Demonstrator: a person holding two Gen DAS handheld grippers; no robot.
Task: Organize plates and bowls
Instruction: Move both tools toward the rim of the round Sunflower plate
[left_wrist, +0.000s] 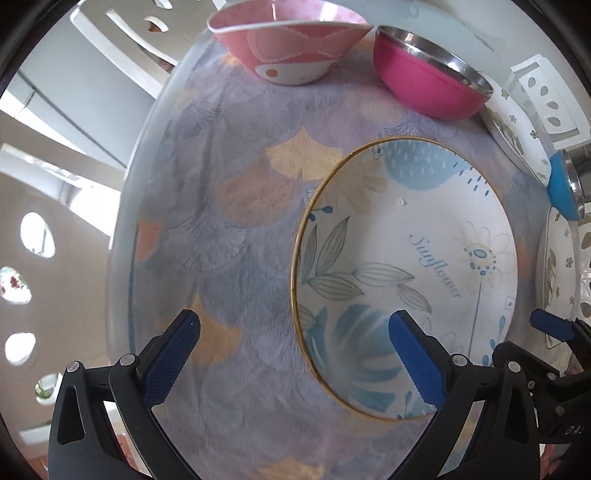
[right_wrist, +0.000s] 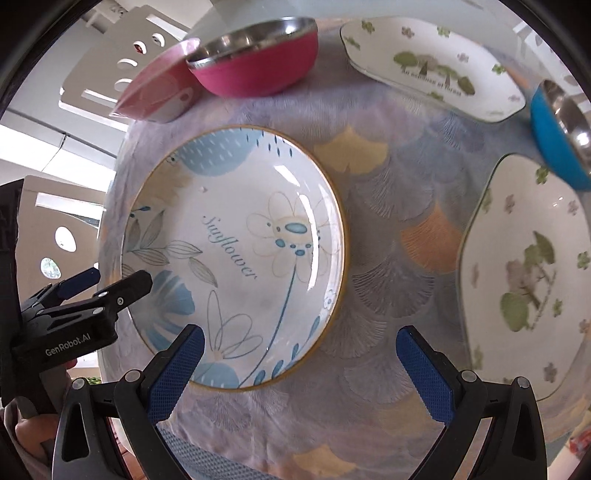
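A round "Sunflower" plate (left_wrist: 406, 273) (right_wrist: 236, 254) with a gold rim lies on the patterned tablecloth (left_wrist: 229, 206). My left gripper (left_wrist: 295, 343) is open and empty above the cloth, its right finger over the plate's near edge; it also shows in the right wrist view (right_wrist: 110, 280) at the plate's left rim. My right gripper (right_wrist: 299, 358) is open and empty, hovering over the cloth between the Sunflower plate and a white floral plate (right_wrist: 528, 273). At the far side stand a pale pink bowl (left_wrist: 288, 40), a hot-pink steel bowl (left_wrist: 424, 77) (right_wrist: 255, 59), a second white floral plate (right_wrist: 436, 70) and a blue steel bowl (right_wrist: 557, 136).
White chairs with oval cut-outs (left_wrist: 122, 33) stand beyond the table's far and left edges. The table edge (left_wrist: 122, 229) curves along the left. Bare cloth (right_wrist: 388, 206) lies between the two near plates.
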